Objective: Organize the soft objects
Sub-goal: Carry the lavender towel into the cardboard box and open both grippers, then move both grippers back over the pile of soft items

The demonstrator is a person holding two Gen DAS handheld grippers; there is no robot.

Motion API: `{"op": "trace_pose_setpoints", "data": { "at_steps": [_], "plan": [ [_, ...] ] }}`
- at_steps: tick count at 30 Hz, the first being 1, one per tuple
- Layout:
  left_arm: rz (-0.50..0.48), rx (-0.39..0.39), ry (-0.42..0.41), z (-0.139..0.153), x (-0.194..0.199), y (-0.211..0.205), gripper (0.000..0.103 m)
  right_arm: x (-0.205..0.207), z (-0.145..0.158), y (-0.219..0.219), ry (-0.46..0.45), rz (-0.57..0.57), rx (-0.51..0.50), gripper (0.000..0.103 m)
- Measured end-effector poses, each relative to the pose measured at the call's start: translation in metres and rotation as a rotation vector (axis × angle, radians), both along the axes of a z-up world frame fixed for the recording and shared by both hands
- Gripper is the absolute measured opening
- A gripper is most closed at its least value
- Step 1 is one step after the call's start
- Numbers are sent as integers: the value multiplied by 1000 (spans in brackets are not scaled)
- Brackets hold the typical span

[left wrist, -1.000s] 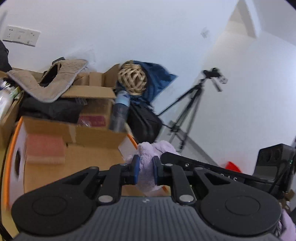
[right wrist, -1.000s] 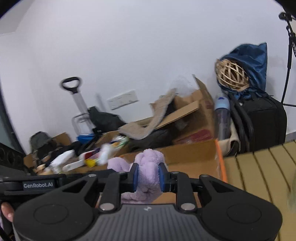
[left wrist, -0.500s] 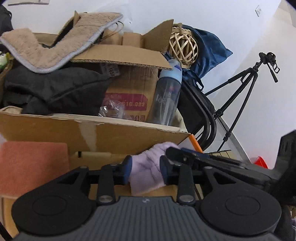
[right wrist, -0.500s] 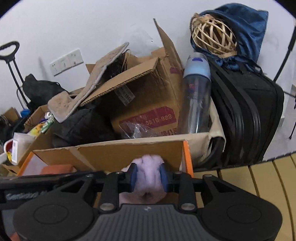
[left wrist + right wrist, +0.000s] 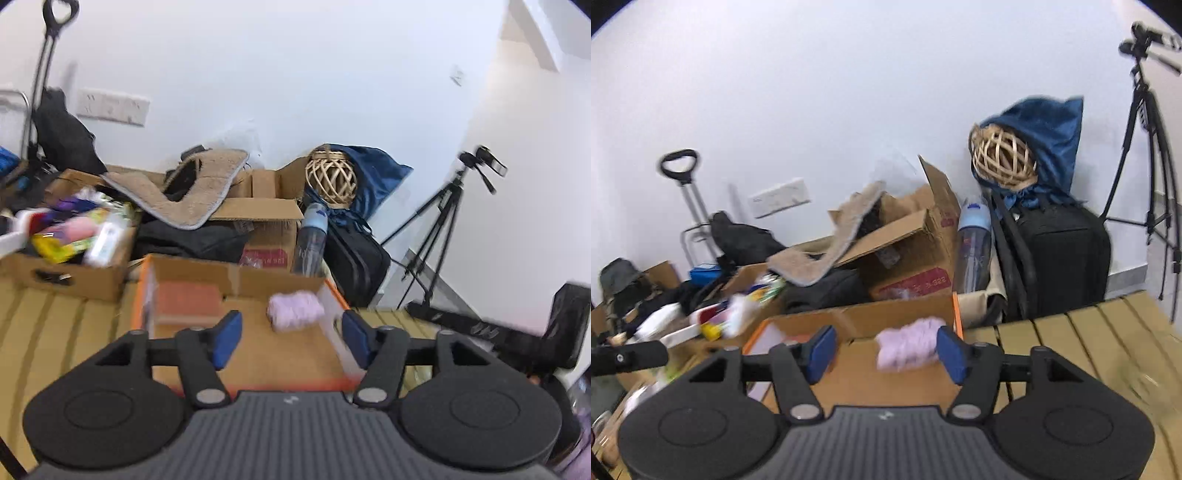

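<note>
A fluffy lilac soft toy lies inside the open cardboard box with an orange rim, near its right wall; it also shows in the right wrist view. An orange-pink sponge block sits in the same box at the left. My left gripper is open and empty, back from the box. My right gripper is open and empty, the toy beyond it by the right fingertip. The other gripper's black body shows at right in the left wrist view.
The box stands on a slatted wooden table. Behind it are a cluttered box of bottles, a carton draped with a beige mat, a water bottle, a black bag, a wicker ball and a tripod.
Both grippers opened and let go of the lilac toy, which now lies in the box. Both pulled back and up from the box.
</note>
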State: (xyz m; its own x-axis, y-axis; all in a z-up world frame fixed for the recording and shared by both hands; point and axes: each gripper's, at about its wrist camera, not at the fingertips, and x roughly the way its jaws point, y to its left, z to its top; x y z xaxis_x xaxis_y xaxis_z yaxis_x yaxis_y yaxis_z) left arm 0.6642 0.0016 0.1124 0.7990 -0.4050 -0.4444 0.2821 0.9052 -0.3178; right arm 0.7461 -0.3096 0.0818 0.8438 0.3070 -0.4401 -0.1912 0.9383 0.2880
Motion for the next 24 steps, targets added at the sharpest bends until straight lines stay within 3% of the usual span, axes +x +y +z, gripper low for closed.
{"op": "trace_pose_setpoints", "data": {
  "at_steps": [3, 7, 9, 11, 14, 18, 21, 24],
  "plan": [
    [-9, 39, -61, 2, -73, 19, 70, -81, 18, 0, -52, 53, -52, 79],
    [34, 56, -119, -12, -156, 37, 75, -174, 20, 0, -100, 80, -66, 85],
    [47, 81, -151, -25, -196, 42, 82, -222, 12, -1, -134, 85, -50, 92],
    [65, 104, -177, -42, -233, 45, 85, -263, 0, -1, -170, 66, -39, 92],
    [66, 122, -193, -69, -283, 44, 87, -316, -28, 9, -195, 37, -98, 94],
    [85, 122, -180, -96, -321, 42, 91, -363, -64, 18, -165, 53, -110, 98],
    [80, 180, -162, -110, -324, 39, 92, -382, -89, 23, -128, 50, -82, 98],
    [98, 205, -166, -118, -323, 41, 92, -386, -109, 32, -84, 46, -130, 97]
  ]
}}
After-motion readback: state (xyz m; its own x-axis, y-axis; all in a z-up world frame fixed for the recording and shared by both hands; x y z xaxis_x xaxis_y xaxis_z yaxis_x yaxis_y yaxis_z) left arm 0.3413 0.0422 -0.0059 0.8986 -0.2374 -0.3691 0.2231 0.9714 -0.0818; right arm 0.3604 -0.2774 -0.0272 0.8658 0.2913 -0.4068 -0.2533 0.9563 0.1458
